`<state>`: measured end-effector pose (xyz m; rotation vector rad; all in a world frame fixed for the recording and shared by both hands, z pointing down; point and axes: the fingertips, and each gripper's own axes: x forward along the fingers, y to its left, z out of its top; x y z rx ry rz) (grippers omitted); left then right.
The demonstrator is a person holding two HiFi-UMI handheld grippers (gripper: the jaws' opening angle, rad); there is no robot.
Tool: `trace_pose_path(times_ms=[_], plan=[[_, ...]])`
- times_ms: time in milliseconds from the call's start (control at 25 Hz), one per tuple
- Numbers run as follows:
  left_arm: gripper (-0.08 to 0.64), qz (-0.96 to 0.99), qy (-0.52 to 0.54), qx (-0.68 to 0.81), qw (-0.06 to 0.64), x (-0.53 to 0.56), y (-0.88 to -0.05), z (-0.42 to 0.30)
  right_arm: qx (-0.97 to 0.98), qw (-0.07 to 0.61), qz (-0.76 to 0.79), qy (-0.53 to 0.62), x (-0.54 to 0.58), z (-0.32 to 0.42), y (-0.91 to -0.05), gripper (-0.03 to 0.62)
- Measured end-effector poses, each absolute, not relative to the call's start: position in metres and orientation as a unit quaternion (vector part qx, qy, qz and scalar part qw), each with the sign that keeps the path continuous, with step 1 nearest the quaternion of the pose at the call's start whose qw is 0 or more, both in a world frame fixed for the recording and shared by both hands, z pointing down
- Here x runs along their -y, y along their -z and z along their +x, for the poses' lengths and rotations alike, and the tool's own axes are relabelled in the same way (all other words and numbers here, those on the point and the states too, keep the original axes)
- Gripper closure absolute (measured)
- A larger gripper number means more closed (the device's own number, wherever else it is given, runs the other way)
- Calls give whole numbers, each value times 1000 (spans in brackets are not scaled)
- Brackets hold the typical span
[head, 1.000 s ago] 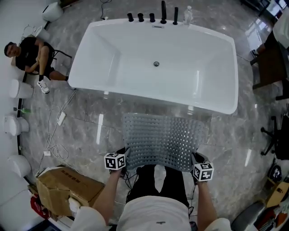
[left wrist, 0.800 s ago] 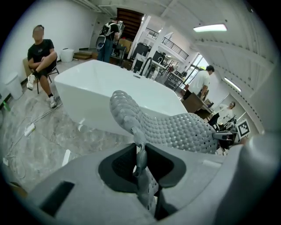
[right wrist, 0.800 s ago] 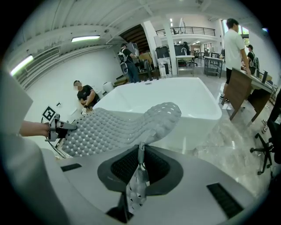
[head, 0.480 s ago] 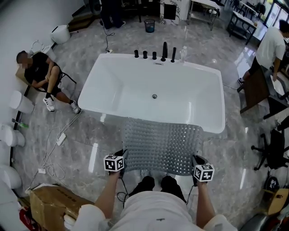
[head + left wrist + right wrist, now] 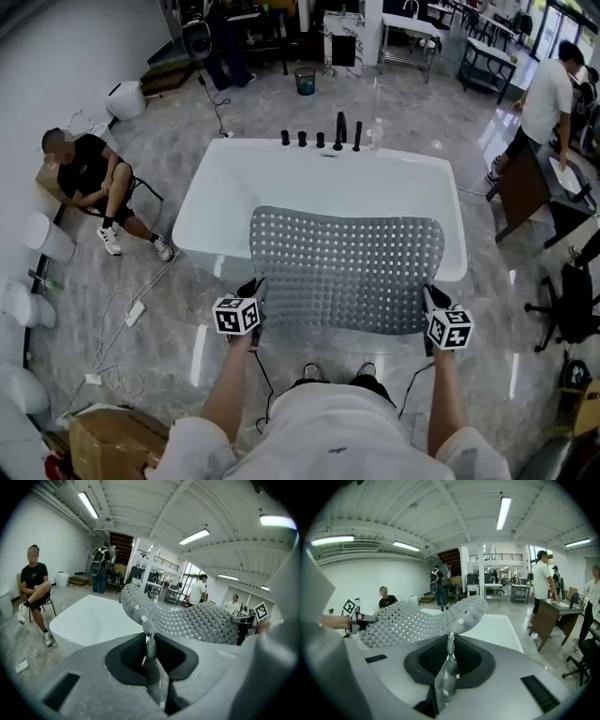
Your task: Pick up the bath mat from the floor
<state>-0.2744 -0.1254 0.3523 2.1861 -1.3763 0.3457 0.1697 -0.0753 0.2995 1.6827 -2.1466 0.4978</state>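
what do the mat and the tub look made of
Mat: likely soft grey rubber or vinyl, matte; it sags and curls at its edges and is covered in holes and bumps. Tub: hard, glossy white, with smooth moulded walls; acrylic or enamel, can't tell which.

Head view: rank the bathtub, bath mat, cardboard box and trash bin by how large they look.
1. bathtub, partly covered by the mat
2. bath mat, held nearer the camera, which flatters its size
3. cardboard box, cut off by the frame edge
4. trash bin, far off, smallest
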Motion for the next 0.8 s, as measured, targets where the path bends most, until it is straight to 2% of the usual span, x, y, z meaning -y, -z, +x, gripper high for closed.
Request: trace_pose_path(times_ms=[400, 800], plan=[[495, 815, -43, 552, 173, 180, -236, -325, 773, 107, 623, -58, 111, 177, -169, 551], [495, 822, 22, 565, 71, 186, -125, -333, 768, 29, 639, 13, 106, 175, -77, 549]])
